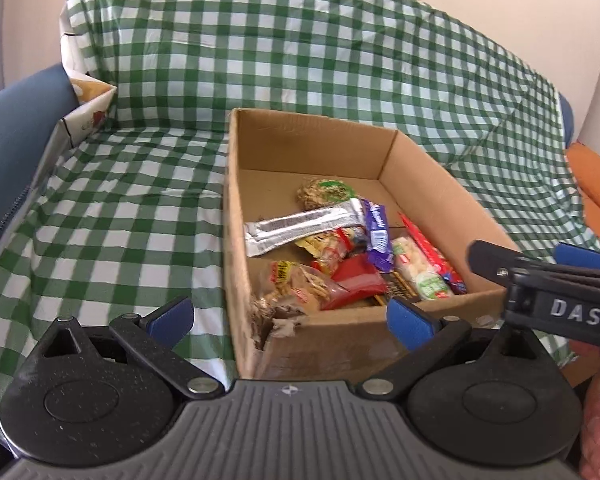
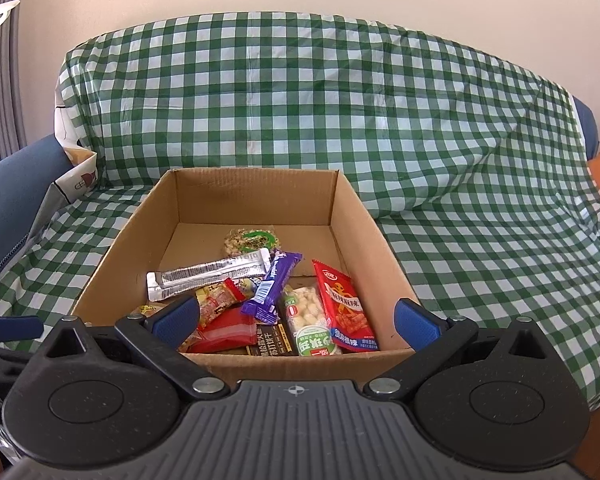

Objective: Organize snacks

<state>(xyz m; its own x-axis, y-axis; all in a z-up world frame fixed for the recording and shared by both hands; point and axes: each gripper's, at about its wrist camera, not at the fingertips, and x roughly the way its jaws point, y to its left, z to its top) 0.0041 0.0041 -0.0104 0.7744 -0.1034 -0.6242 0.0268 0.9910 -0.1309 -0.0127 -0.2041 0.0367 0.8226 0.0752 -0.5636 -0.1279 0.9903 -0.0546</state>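
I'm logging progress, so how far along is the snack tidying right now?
Done: the snacks, such as the silver bar and purple bar, already lie in the box. In hand: nothing; the left gripper and right gripper are both open and empty. Left: no loose snacks show on the checked cloth, so little seems to remain.

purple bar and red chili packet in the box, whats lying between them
In the right wrist view, a clear packet of white puffs lies between the purple bar and red packet.

Both wrist views face the box [image 2: 256, 364] closely, left seemingly angled rightward
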